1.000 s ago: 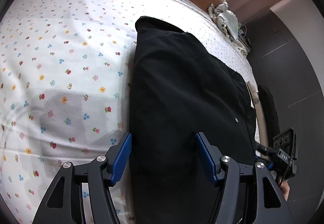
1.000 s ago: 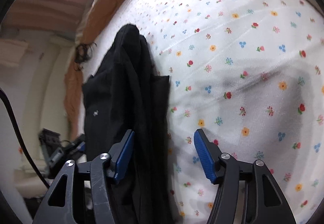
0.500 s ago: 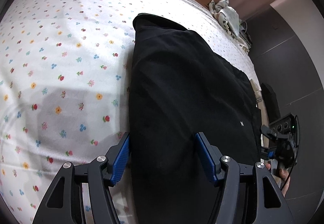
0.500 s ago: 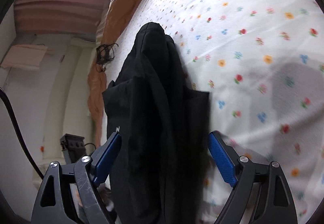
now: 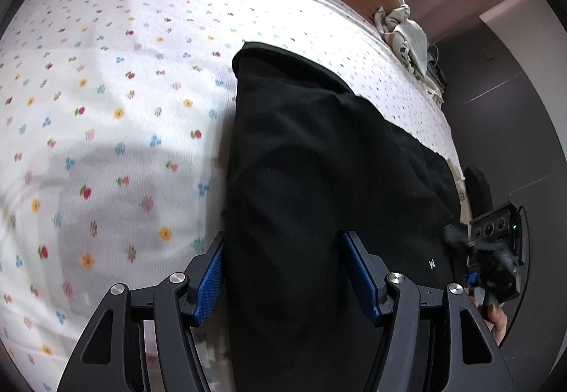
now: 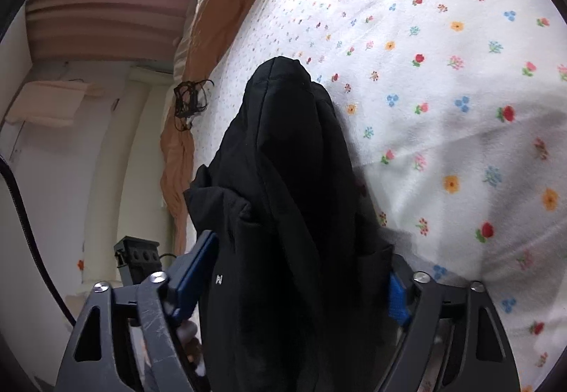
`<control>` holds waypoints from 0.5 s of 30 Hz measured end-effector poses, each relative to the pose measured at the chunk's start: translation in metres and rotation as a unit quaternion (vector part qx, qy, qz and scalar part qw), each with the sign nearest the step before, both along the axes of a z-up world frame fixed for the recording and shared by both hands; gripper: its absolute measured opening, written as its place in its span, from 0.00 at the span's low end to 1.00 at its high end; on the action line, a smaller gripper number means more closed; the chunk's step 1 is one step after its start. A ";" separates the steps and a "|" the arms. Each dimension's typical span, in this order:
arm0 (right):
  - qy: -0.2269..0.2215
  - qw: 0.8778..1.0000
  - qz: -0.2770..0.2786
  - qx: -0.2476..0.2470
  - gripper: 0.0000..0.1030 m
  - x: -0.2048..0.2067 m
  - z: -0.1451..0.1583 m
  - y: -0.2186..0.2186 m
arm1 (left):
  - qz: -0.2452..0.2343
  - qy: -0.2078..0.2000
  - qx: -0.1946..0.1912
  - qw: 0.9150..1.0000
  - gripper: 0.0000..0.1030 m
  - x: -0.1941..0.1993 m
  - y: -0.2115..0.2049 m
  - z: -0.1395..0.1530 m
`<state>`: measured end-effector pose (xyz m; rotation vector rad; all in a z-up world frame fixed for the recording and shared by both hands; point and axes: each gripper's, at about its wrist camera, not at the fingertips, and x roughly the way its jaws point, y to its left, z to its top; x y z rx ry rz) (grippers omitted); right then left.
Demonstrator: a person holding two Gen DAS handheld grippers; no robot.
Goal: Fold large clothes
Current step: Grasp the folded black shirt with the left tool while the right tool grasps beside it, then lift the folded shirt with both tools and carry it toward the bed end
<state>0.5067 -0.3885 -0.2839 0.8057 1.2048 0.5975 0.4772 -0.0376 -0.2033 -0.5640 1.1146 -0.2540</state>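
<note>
So there's a black garment lying folded lengthwise into a long strip on a bed with a white flower-print sheet, running away from both cameras toward the far side of the mattress. The left gripper is sitting over the near end of it with its blue pads spread wide; the left pad is right at the fabric's left edge and the right pad is hovering over the cloth, so the jaws are standing apart and not pinching anything as far as I can see. The right gripper is straddling the bunched-up near end of the same garment from the other side, and its jaws have just been closing in, with the thick fold of cloth sitting between the pads; the cloth is covering most of the right pad, and I honestly can't tell whether they're actually squeezing it. There's a tiny white logo showing on the fabric near the right gripper's left finger. An orange-brown blanket is running along the far edge of the bed, and a crumpled pale cloth is piled at the corner.
</note>
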 end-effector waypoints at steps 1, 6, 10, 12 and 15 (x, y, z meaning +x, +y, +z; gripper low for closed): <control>0.009 1.000 0.003 -0.003 0.51 0.000 -0.003 0.000 | 0.001 0.002 0.001 1.000 0.60 0.000 0.000 0.001; 0.009 1.000 0.003 -0.013 0.29 -0.008 0.003 0.002 | -0.005 -0.006 0.014 1.000 0.46 -0.004 -0.005 0.016; -0.020 0.999 0.006 -0.044 0.23 -0.017 0.028 0.007 | -0.009 -0.015 0.012 1.000 0.39 -0.011 -0.004 0.033; -0.033 0.998 0.008 -0.058 0.22 -0.023 0.041 0.010 | -0.011 -0.025 0.011 1.000 0.37 -0.014 -0.005 0.044; -0.053 0.996 0.011 -0.077 0.21 -0.031 0.061 0.014 | -0.015 -0.040 0.009 0.999 0.35 -0.022 -0.006 0.060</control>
